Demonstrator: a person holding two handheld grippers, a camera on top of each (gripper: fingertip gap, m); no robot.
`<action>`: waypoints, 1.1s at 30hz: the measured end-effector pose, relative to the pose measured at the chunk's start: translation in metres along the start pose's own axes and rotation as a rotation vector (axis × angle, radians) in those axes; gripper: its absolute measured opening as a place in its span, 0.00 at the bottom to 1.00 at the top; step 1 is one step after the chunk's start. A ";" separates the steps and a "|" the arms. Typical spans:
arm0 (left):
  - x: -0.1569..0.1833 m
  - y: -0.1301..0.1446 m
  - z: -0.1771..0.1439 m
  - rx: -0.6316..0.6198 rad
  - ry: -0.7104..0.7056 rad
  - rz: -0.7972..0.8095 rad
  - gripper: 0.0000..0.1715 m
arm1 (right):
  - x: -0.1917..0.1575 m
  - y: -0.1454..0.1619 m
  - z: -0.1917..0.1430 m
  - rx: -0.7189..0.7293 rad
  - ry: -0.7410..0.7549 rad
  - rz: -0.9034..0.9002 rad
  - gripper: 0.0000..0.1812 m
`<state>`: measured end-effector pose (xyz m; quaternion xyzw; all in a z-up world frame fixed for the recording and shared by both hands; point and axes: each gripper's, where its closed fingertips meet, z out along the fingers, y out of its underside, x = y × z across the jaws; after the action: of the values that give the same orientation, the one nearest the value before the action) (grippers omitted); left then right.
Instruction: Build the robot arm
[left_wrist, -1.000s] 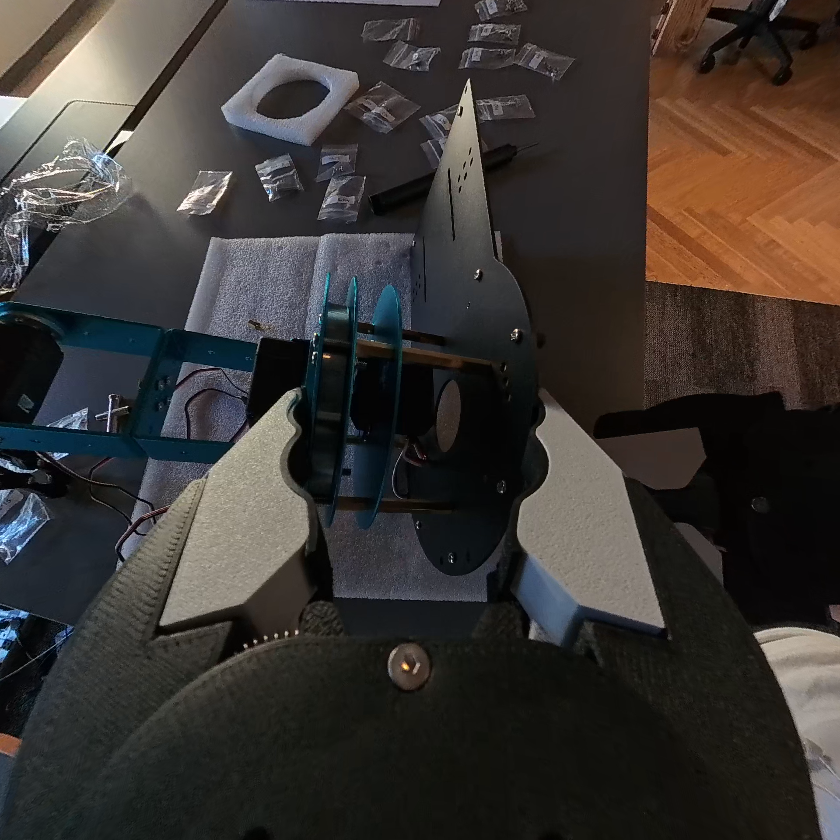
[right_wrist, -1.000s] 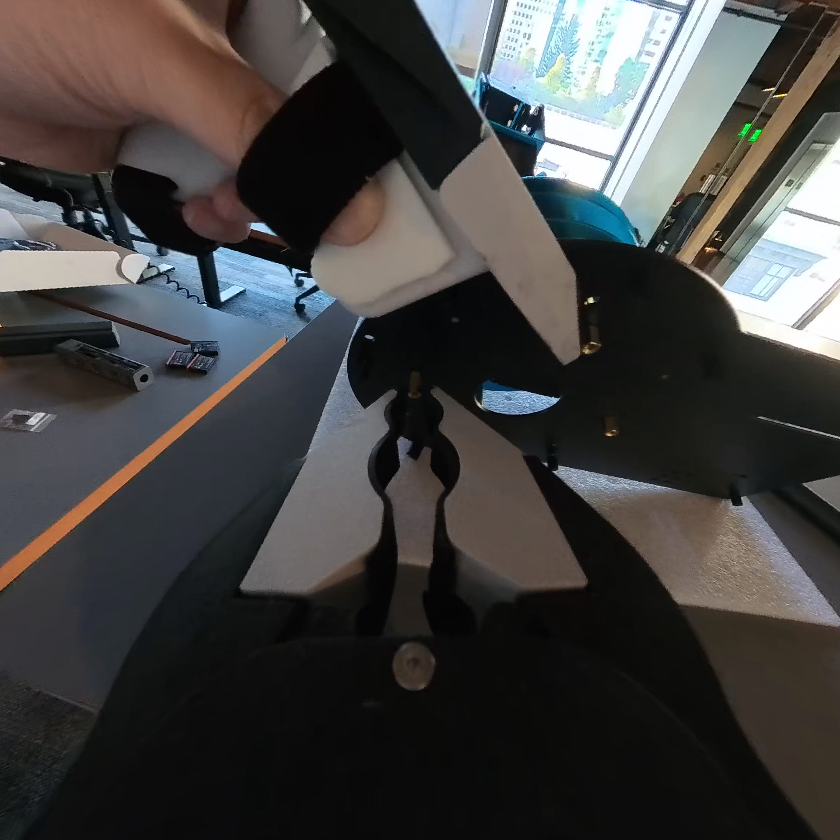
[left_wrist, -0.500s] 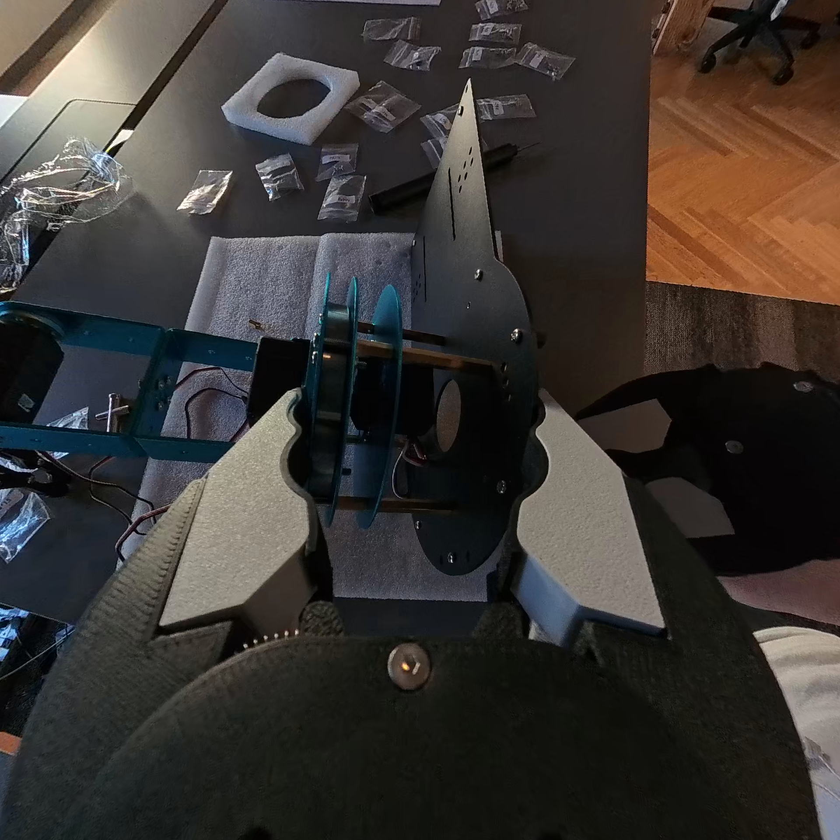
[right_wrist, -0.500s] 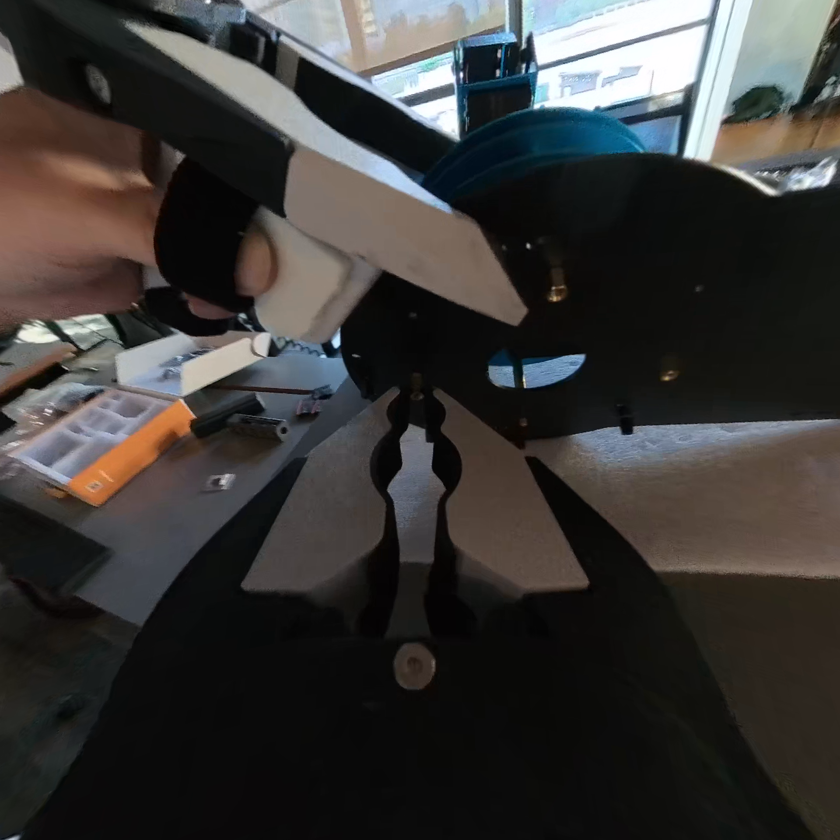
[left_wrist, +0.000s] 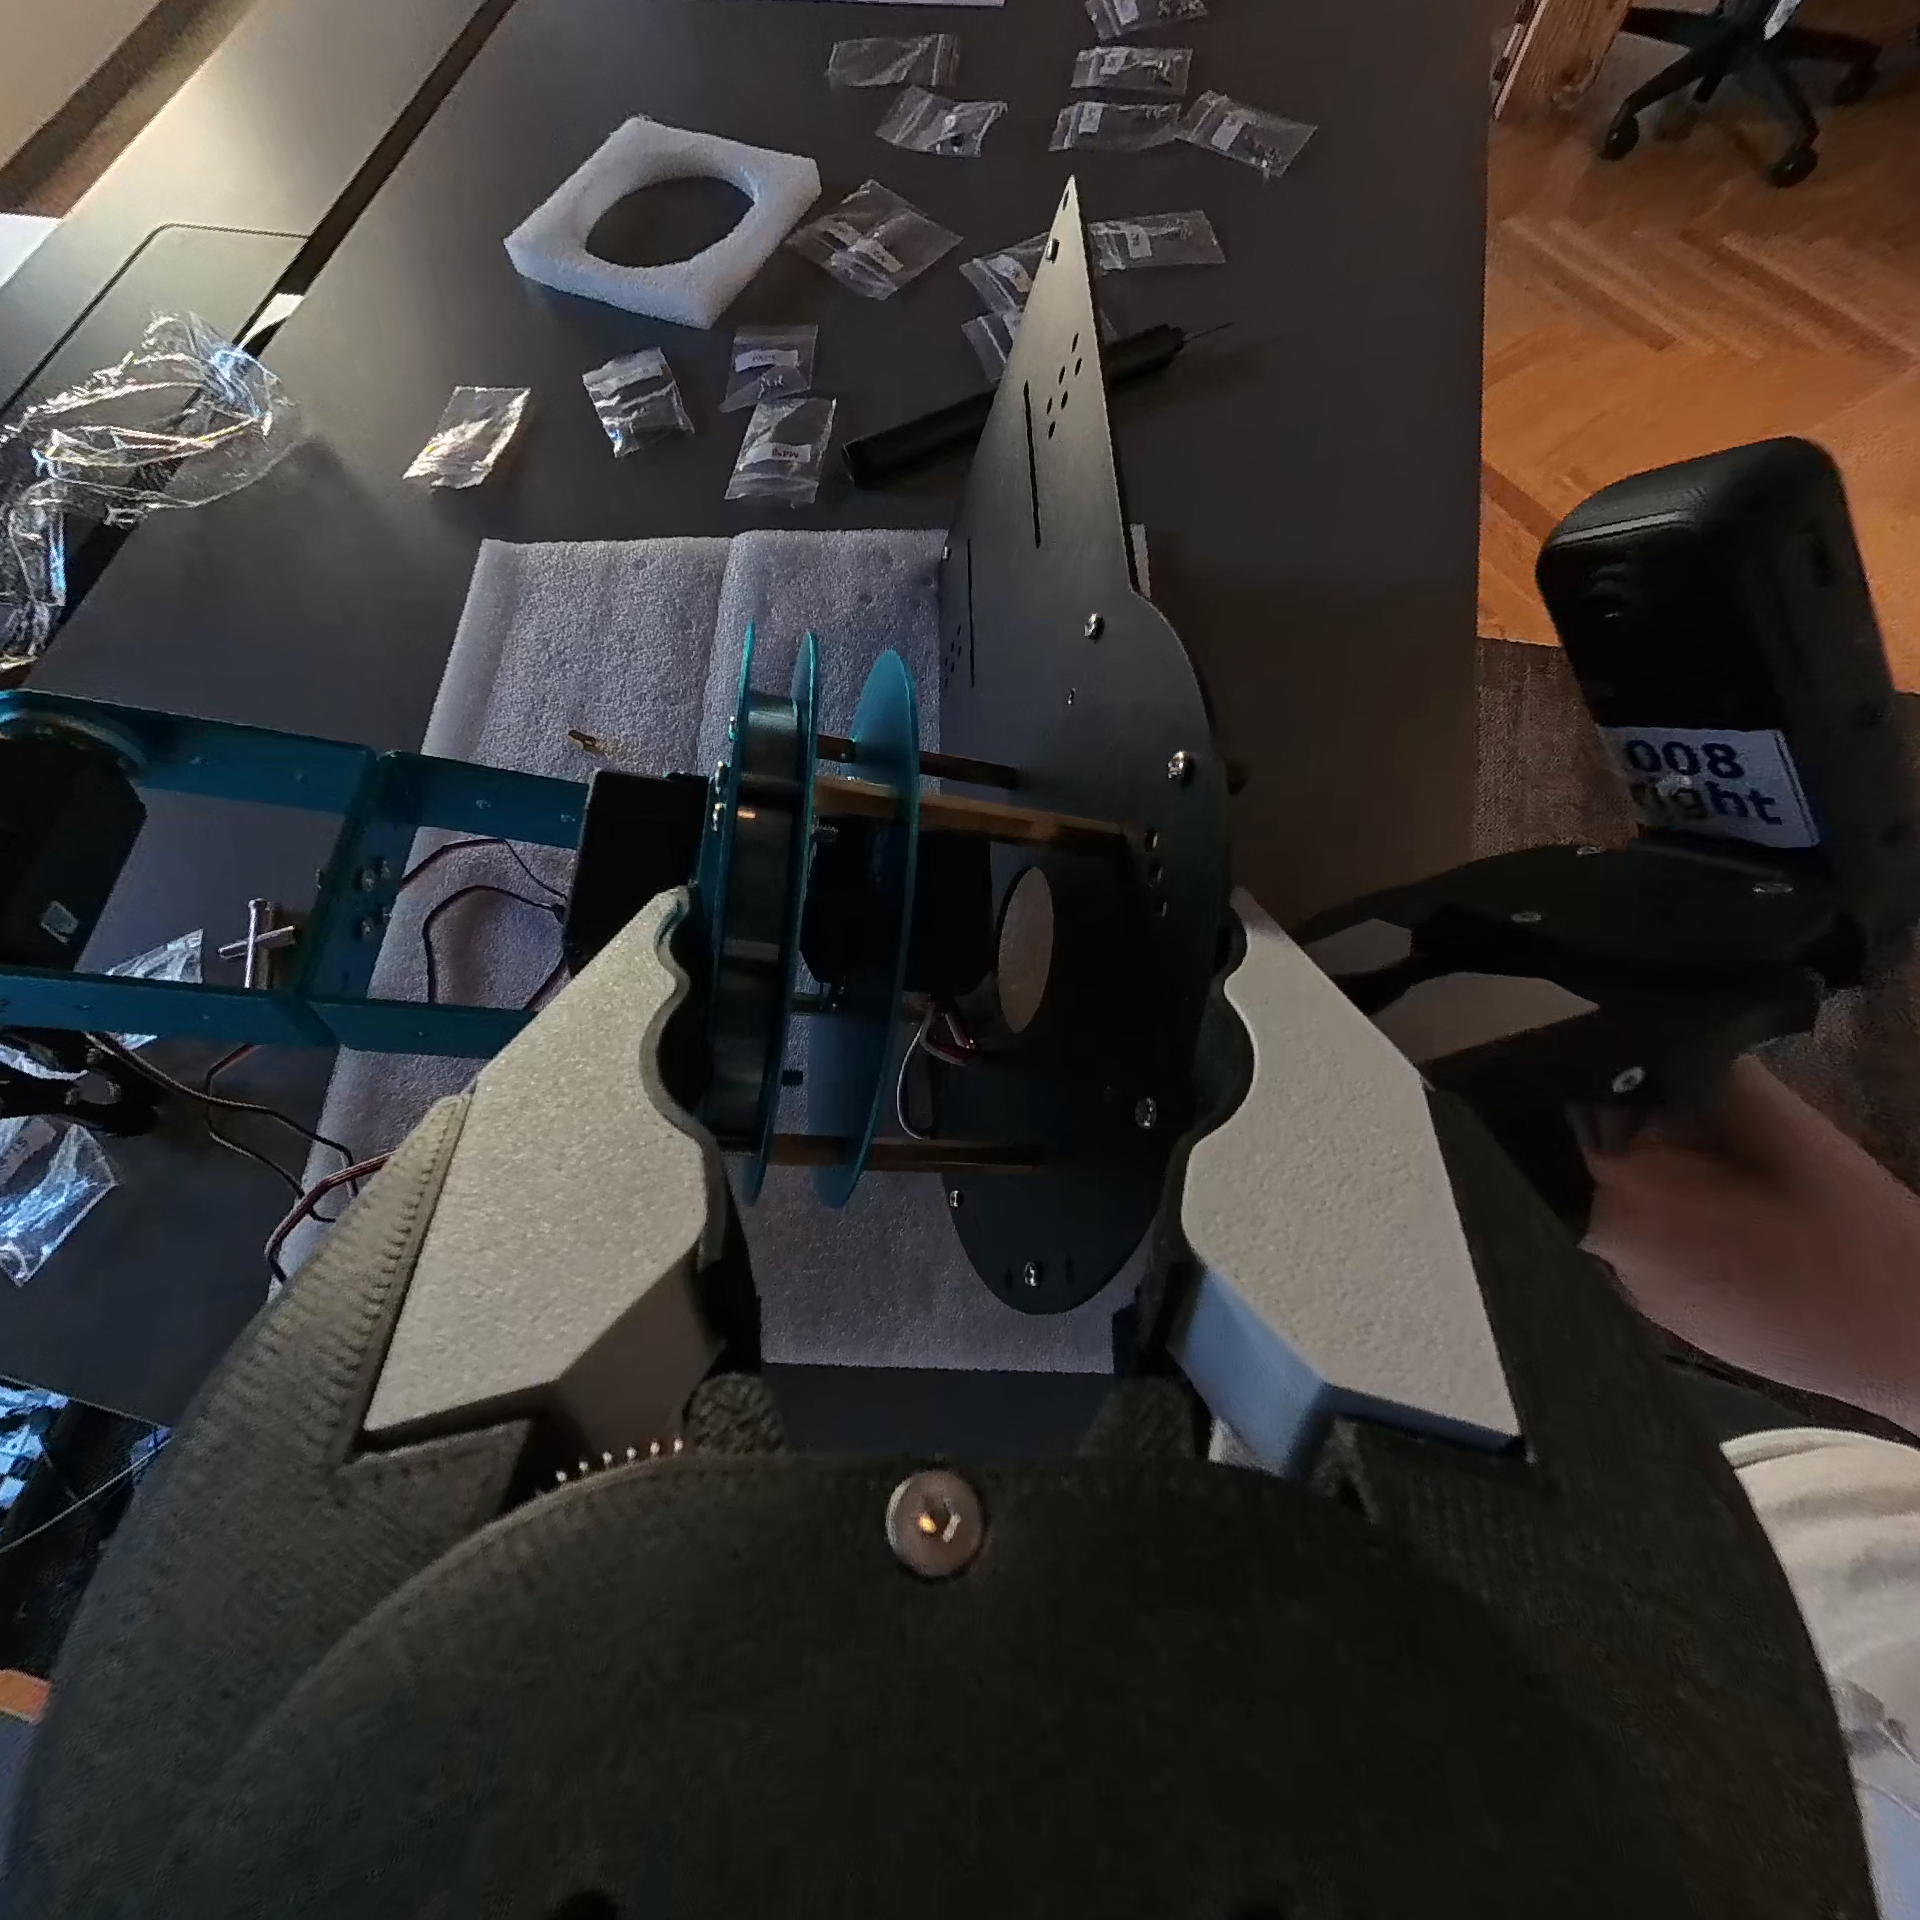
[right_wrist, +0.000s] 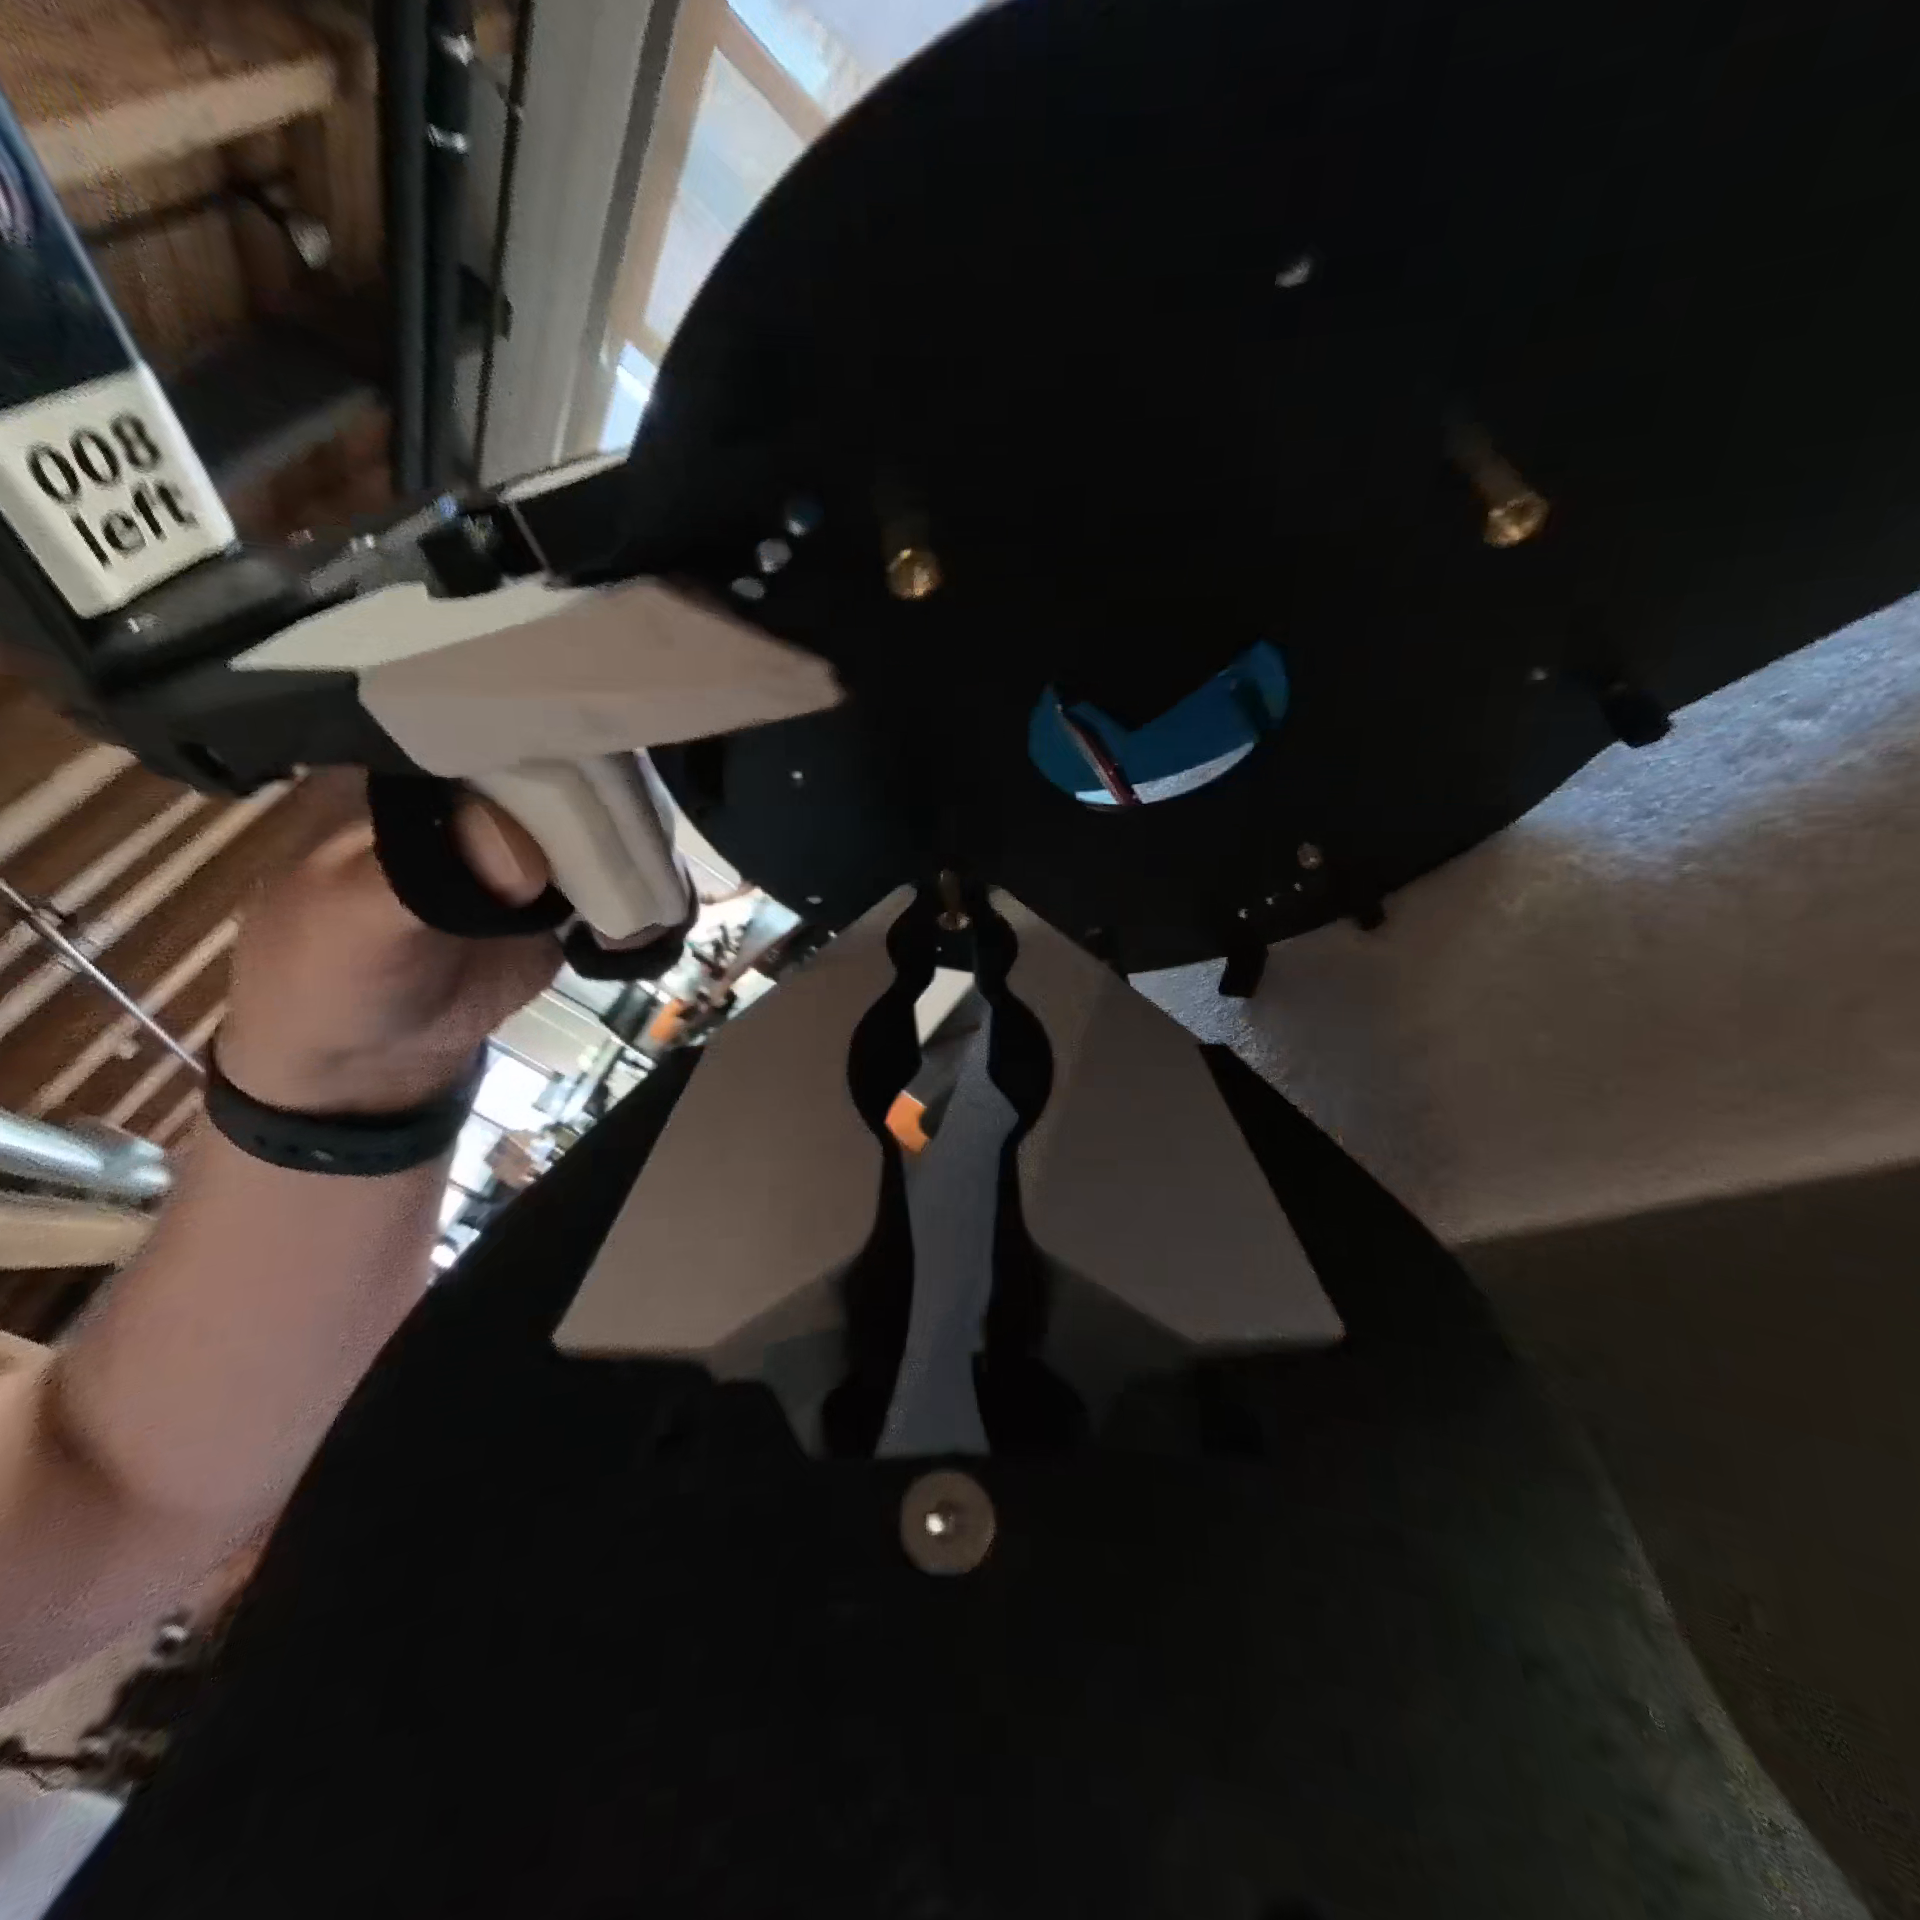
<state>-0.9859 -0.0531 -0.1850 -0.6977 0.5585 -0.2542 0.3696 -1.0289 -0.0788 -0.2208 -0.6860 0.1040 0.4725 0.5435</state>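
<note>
My left gripper is shut on a robot base assembly, with one finger on the teal discs and the other on the black base plate. The assembly stands on edge on a white foam sheet, and a teal arm bracket runs off to the left. My right gripper is shut on a small brass screw at the lower edge of the plate's outer face. Two brass standoffs stick out of that face. A left gripper finger presses on the plate.
A white foam ring, several small parts bags and a black screwdriver lie beyond the assembly. Crumpled plastic and a small T-wrench are at the left. The table's right edge drops to a wooden floor. There is about 6 cm between the tips of the two grippers.
My right gripper has swung and rolled against the plate's outer face, still shut on the screw. In the left wrist view it has risen beside the plate. My left gripper has not moved.
</note>
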 end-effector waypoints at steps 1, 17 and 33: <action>0.000 0.000 0.000 0.002 0.000 0.000 0.55 | 0.002 -0.003 -0.002 0.025 0.002 0.025 0.00; 0.000 0.000 0.000 0.004 0.000 0.000 0.55 | 0.007 -0.001 -0.002 -0.096 0.223 -0.624 0.17; 0.000 0.000 0.000 0.007 -0.001 -0.003 0.55 | 0.011 -0.005 0.002 -0.071 0.229 -0.521 0.15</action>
<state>-0.9857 -0.0531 -0.1848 -0.6975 0.5564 -0.2562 0.3719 -1.0212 -0.0714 -0.2259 -0.7570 -0.0316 0.2396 0.6070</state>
